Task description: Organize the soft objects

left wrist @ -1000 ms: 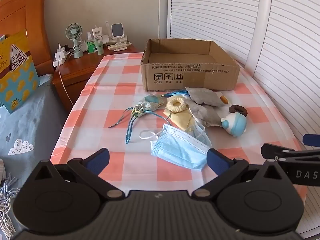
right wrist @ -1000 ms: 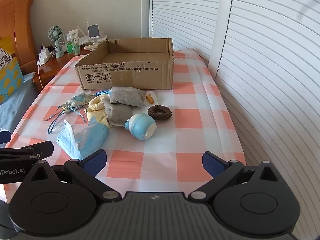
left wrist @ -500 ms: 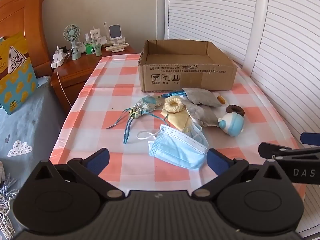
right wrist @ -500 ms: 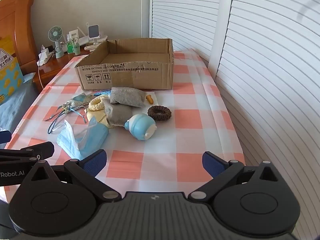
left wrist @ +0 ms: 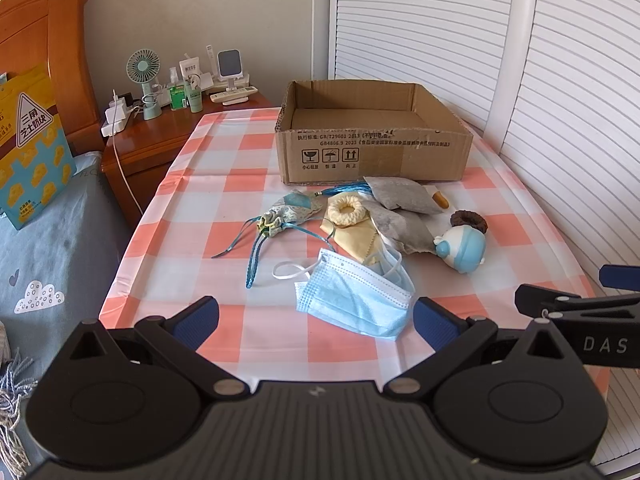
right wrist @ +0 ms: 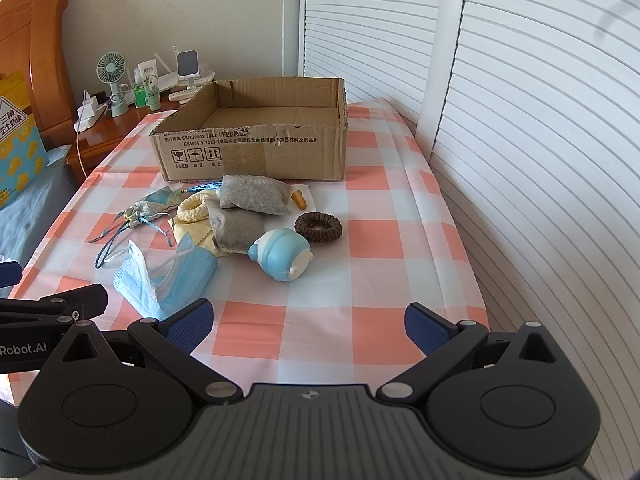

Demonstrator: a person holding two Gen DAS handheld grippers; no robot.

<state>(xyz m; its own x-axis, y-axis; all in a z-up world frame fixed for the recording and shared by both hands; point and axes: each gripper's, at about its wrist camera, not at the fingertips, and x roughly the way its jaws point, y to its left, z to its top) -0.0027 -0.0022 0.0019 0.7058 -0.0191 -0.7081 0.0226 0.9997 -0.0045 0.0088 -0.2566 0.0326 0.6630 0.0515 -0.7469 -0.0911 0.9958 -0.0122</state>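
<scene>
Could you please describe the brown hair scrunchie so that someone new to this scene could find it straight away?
Start at the open cardboard box at the far end of the checked tablecloth; the soft things lie in front of it. The brown scrunchie is at the pile's shutter-door side, beside the blue round toy. It is the only dark, ribbed ring; the other ring is cream.

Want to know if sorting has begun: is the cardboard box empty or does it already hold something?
Empty, as far as shown. The cardboard box shows only bare brown floor in both views; its near inside edge is hidden.
</scene>
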